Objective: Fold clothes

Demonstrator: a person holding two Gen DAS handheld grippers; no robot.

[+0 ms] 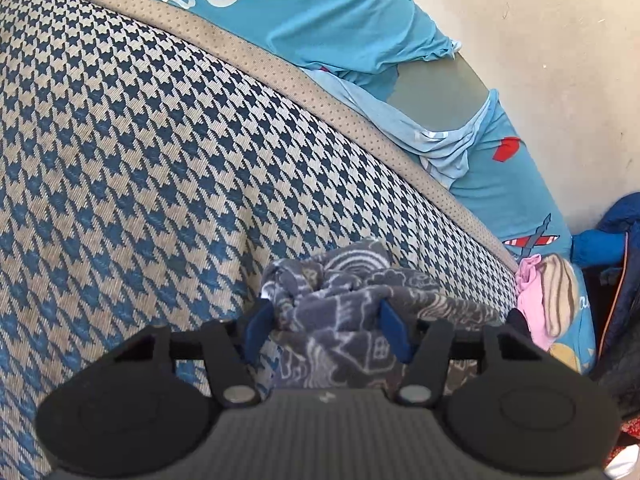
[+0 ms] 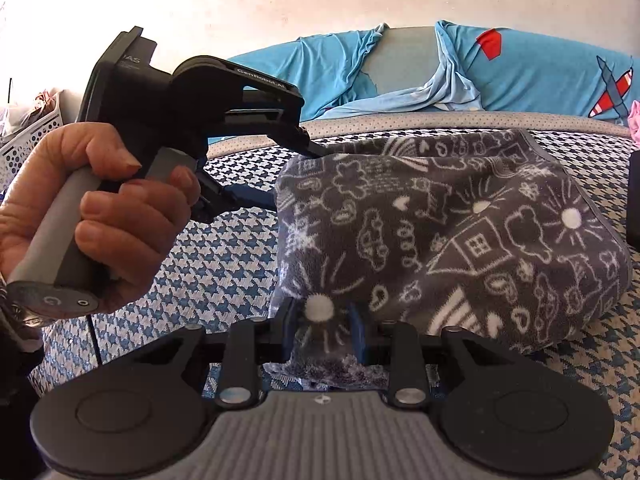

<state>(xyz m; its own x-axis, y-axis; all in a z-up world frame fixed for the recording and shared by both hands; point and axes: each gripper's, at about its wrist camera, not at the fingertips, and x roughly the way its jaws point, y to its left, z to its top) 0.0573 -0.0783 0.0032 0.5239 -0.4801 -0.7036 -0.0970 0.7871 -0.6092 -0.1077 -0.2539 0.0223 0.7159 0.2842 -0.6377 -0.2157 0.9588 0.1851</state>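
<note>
On the left of the right wrist view, a hand (image 2: pixel 80 216) is wrapped round the grey handle of the left gripper (image 2: pixel 296 148), whose black jaws reach across and pinch the far left edge of the grey fleece garment (image 2: pixel 460 232). The left wrist view confirms it: left gripper (image 1: pixel 326 320) with blue pads clenched on a thick bunch of that same fleece (image 1: pixel 344 304), cloth heaped up between them.

Moving to the middle, the garment sits on the houndstooth mattress (image 2: pixel 200 264), blue-and-cream woven, with a dotted beige border. It's draped in a soft hump, held up along one side. Plush, napped pile with white doodles of houses, suns and hearts, and a stitched grey hem running down its right side.

At bottom centre the right gripper (image 2: pixel 326 328) has its jaws squeezed on the near left corner, a frayed fuzzy tuft poking out underneath.

My read: this is light, floppy and grippy, nothing fragile. It'll sag wherever it isn't supported and won't slide out of the pads, but it's bulky, so folds will spring rather than crease. Best holds are corners and the hemmed edge, not mid-panel bunches like the left one has now.

Over on the right, a turquoise printed sheet (image 2: pixel 540 76) lies crumpled along the wall, pink cloth (image 2: pixel 635 120) at the very edge
</note>
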